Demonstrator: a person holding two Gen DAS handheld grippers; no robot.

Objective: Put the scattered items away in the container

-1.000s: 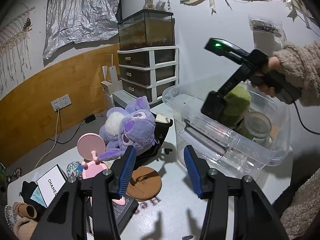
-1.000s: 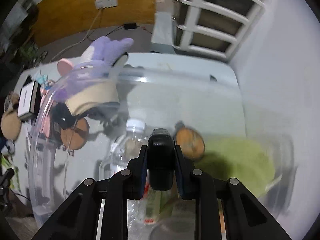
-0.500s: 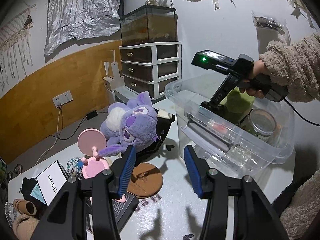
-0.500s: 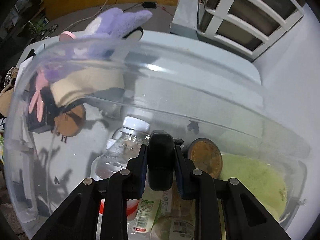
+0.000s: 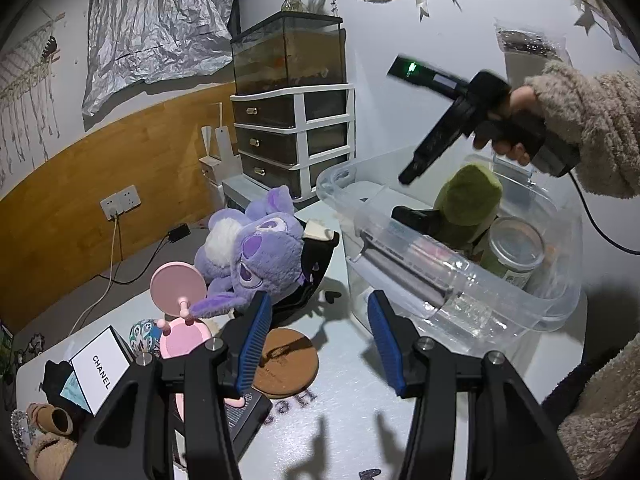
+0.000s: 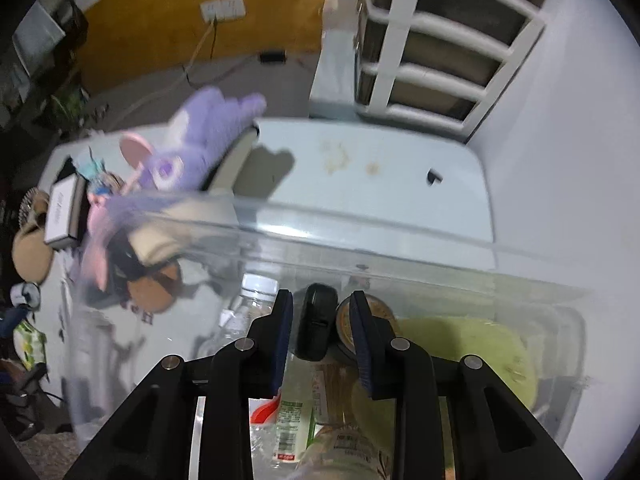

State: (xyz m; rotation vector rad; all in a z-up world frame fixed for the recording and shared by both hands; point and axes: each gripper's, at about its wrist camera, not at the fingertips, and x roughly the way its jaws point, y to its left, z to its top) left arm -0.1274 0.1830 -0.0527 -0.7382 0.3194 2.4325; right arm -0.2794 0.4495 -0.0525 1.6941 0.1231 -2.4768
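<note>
A clear plastic bin [image 5: 552,308] stands on the table's right side, its rim [image 6: 360,236] crossing the right wrist view. My right gripper [image 6: 320,296] hangs above it [image 5: 408,178], pointing steeply down. Its jaws are opening, and gaps show on both sides of the black oblong item [image 6: 318,320], which lies in the bin [image 5: 416,216] below the pads. Beside it are a green plush [image 5: 468,196], a jar [image 5: 516,248] and a water bottle [image 6: 256,292]. My left gripper [image 5: 318,312] stays open and empty over the table, in front of a purple plush [image 5: 256,252].
Left of the bin lie a pink mirror [image 5: 178,288], a brown coaster [image 5: 284,364], a white CHANEL box [image 5: 100,368] and small items at the far left. A drawer unit [image 5: 296,136] with a fish tank [image 5: 288,52] stands behind. A person's fuzzy sleeve [image 5: 592,120] reaches in from the right.
My right gripper has risen out of the bin and its jaws have parted from the black item, which stays inside. The left gripper has not moved.
</note>
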